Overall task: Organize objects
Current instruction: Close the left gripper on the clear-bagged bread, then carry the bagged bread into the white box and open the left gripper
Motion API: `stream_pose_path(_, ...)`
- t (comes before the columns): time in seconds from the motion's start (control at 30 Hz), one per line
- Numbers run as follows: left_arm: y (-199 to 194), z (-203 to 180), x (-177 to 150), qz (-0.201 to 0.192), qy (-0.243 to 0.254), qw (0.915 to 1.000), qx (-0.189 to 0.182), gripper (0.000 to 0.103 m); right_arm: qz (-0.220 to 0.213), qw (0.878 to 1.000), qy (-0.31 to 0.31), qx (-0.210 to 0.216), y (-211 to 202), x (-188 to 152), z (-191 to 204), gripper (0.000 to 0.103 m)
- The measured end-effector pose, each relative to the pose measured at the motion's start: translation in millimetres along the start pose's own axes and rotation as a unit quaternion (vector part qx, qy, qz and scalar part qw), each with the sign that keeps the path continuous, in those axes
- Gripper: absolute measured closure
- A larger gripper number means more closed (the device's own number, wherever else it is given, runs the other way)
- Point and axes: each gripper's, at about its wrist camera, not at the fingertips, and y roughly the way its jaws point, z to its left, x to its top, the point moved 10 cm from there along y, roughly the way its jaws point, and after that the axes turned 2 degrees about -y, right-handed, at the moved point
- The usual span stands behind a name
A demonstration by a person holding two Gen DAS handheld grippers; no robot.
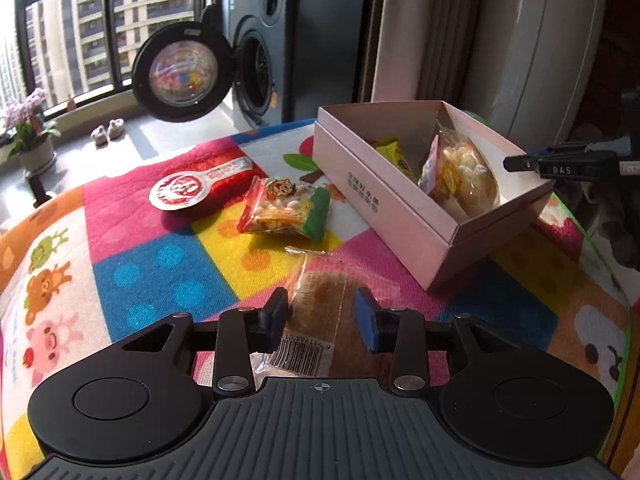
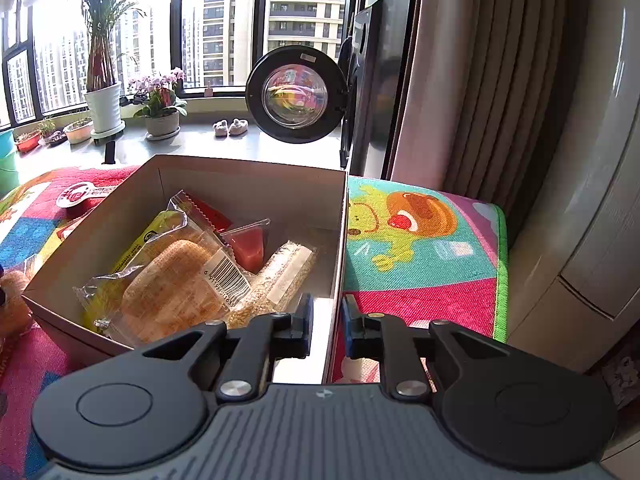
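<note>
A pink cardboard box [image 1: 384, 188] stands on the colourful mat [image 1: 160, 264]. It holds a wrapped bun [image 2: 180, 280], a red jelly cup [image 2: 248, 246], a grain bar [image 2: 280, 276] and a yellow packet [image 1: 394, 152]. My left gripper [image 1: 322, 314] is low over the mat, and its pads press both sides of a clear-wrapped bread packet [image 1: 320, 292] lying there. Beyond it lie a red-and-green snack bag [image 1: 284, 208] and a red-and-white lidded pack [image 1: 188, 190]. My right gripper [image 2: 326, 320] pinches the box's near right wall [image 2: 338, 264], one finger inside and one outside.
A washing machine with its round door [image 1: 180, 72] swung open stands behind the mat. Potted plants [image 2: 104, 104] and small slippers [image 2: 230, 127] sit on the window ledge. A curtain [image 2: 480, 100] and a white appliance [image 2: 592, 200] rise past the mat's green right edge [image 2: 501, 272].
</note>
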Motion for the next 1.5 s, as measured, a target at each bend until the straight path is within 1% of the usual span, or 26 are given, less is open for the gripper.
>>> stream_pose_path(0.03, -1.4, -5.6, -3.1, -0.002, 0.025, 0.9996, 0.010, 0.060, 0.000, 1.000, 0.000, 0.000, -0.1, -0.2, 0.0, 0.087)
stream_pose_path(0.1, -1.1, -9.6, -4.6, -0.003, 0.035, 0.9991, 0.023, 0.059, -0.001, 1.000, 0.000, -0.001, -0.1, 0.1, 0.0, 0.087)
stream_pose_path(0.23, 7.7, -8.1, -4.8, 0.007, 0.015, 0.9993, 0.034, 0.047, 0.000, 1.000, 0.000, 0.001, -0.9, 0.2, 1.9, 0.083)
stream_pose_path(0.37, 15.3, -6.2, -3.2, 0.013, 0.000, 0.9989, 0.046, 0.043, 0.000, 1.000, 0.001, 0.003, -2.0, 0.6, 2.4, 0.083)
stream_pose_path(0.5, 16.9, -5.3, -1.8, 0.019, -0.013, 0.9982, 0.056, 0.043, -0.004, 1.000, -0.002, 0.001, -2.6, 4.2, 2.9, 0.083)
stream_pose_path(0.8, 17.9, -5.5, -2.1, 0.019, -0.019, 0.9976, 0.063, 0.043, -0.011, 1.000, -0.019, -0.014, 11.6, 12.9, 4.4, 0.083)
stream_pose_path(0.9, 17.7, -4.6, -1.9, 0.019, -0.028, 0.9974, 0.064, 0.043, -0.005, 0.999, -0.027, -0.023, 22.6, 12.9, 1.9, 0.087)
stream_pose_path(1.0, 16.9, -4.5, -2.5, 0.018, -0.033, 0.9971, 0.066, 0.043, 0.015, 1.000, -0.014, -0.021, 35.1, 7.6, -3.2, 0.094)
stream_pose_path(1.03, 16.6, -4.7, -2.9, 0.018, -0.033, 0.9970, 0.067, 0.043, 0.020, 1.000, -0.009, -0.018, 36.8, 5.0, -4.0, 0.095)
stream_pose_path(1.23, 14.2, -5.2, -5.1, 0.025, -0.044, 0.9961, 0.073, 0.043, 0.021, 1.000, -0.011, -0.015, 31.8, -2.8, -2.3, 0.095)
stream_pose_path(1.37, 12.9, -7.1, -7.7, 0.035, -0.040, 0.9956, 0.076, 0.043, 0.017, 1.000, -0.009, -0.014, 27.0, -1.7, -2.6, 0.095)
stream_pose_path(1.5, 12.8, -3.9, -8.3, 0.043, -0.060, 0.9944, 0.076, 0.043, 0.016, 1.000, -0.006, -0.013, 24.7, -1.2, -2.3, 0.095)
